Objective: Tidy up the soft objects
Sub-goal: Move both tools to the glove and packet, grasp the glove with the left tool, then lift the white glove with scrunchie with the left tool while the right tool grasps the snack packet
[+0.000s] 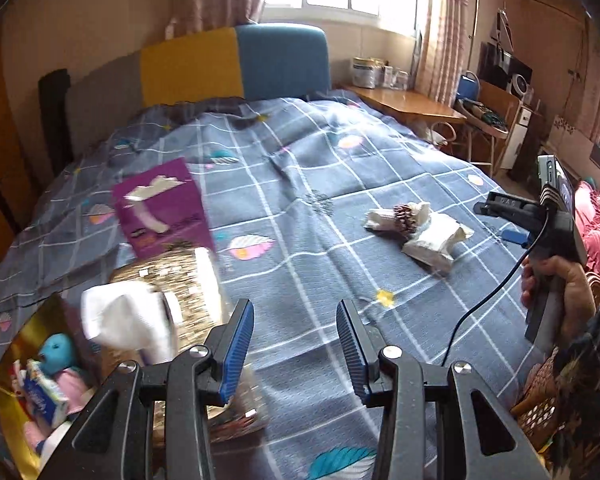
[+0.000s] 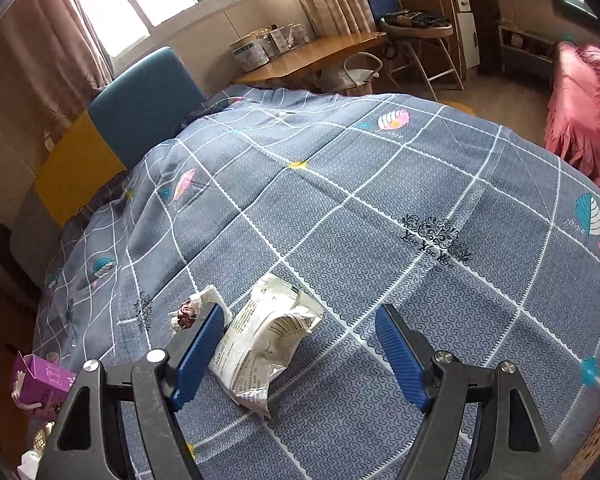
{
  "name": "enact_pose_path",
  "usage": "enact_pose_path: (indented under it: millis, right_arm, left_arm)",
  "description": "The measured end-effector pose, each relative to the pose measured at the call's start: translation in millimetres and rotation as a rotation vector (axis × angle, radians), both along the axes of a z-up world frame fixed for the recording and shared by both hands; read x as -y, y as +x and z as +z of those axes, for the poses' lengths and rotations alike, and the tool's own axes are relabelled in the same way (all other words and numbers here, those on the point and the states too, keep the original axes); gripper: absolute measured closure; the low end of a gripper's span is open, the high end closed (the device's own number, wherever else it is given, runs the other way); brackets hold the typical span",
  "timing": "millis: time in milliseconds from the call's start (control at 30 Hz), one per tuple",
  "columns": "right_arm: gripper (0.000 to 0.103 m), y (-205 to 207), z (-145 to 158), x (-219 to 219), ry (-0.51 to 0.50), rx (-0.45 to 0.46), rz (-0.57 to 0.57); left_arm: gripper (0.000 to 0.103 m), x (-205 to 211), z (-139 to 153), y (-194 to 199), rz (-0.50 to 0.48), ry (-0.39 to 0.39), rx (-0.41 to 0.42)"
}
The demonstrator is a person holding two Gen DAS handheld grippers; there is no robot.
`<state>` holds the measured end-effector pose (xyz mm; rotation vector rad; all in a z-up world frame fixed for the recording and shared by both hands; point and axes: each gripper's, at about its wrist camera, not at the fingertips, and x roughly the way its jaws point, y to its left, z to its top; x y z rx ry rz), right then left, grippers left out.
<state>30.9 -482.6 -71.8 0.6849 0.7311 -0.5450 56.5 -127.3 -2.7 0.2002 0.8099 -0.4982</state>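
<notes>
The right tongs (image 2: 300, 356) are hanging spread over the white packet (image 2: 266, 344) lying on the bed (image 2: 380, 200); centre it between the pads before squeezing. The left tongs (image 1: 296, 344) are gaping, empty

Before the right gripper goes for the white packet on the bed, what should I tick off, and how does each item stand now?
1. Right gripper open: ok, nothing pressed between its pads.
2. White packet lined up with the jaws: not ok, it lies beside the left-hand finger, off centre.
3. Packet free of the small fluffy toy: cannot tell, they lie close together.
4. Left gripper empty: ok, only the bedspread shows between its pads.
5. Gold box open to receive things: ok, a blue doll already lies inside.
</notes>
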Motion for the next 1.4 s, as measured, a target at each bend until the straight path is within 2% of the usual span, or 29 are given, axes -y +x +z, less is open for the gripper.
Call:
enact_pose_path:
  millis: [133, 267, 300, 400, 500, 700, 833, 1033, 1100, 1133, 1167, 1200, 1267, 1400]
  right_arm:
    - [0.024, -2, -7, 2, 0.036, -0.024, 0.004]
    - [0.024, -5, -10, 6, 0.078, -0.012, -0.001]
    - [0.024, -6, -10, 6, 0.083, -0.009, -0.005]
    - [0.024, -8, -13, 10, 0.129, 0.01, -0.013]
    - [0.024, -11, -15, 15, 0.174, 0.029, -0.028]
    - [0.024, -11, -24, 19, 0.253, 0.04, -0.024]
    - [0.024, -8, -28, 19, 0.277, 0.032, -0.016]
    - [0.024, -9, -30, 19, 0.301, 0.033, -0.008]
    - [0.024, -8, -30, 19, 0.306, 0.034, -0.001]
    - [0.024, -7, -30, 18, 0.301, 0.033, 0.002]
    - [0.024, -6, -29, 17, 0.292, 0.032, 0.006]
    - [0.024, -5, -27, 15, 0.28, 0.032, 0.011]
    - [0.025, -4, -24, 13, 0.254, 0.032, 0.016]
    - [0.029, -1, -25, 12, 0.245, 0.019, 0.034]
  left_arm:
    - [0.06, 47, -9, 12, -0.072, 0.054, 0.006]
    - [0.057, 95, -26, 31, -0.149, 0.079, -0.038]
    - [0.055, 105, -28, 36, -0.162, 0.083, -0.041]
    - [0.037, 137, -35, 50, -0.236, 0.087, -0.049]
    - [0.03, 172, -46, 57, -0.327, 0.134, -0.01]
    - [0.029, 221, -70, 83, -0.433, 0.179, -0.013]
    - [0.029, 240, -84, 110, -0.471, 0.203, -0.033]
    - [0.027, 266, -109, 126, -0.597, 0.271, -0.046]
    - [0.027, 271, -116, 133, -0.592, 0.286, -0.038]
    - [0.03, 271, -119, 139, -0.58, 0.274, -0.058]
    - [0.037, 270, -122, 146, -0.566, 0.25, -0.097]
    - [0.055, 267, -124, 151, -0.542, 0.222, -0.126]
    - [0.058, 259, -124, 155, -0.515, 0.159, -0.162]
    - [0.064, 241, -120, 152, -0.47, 0.091, -0.183]
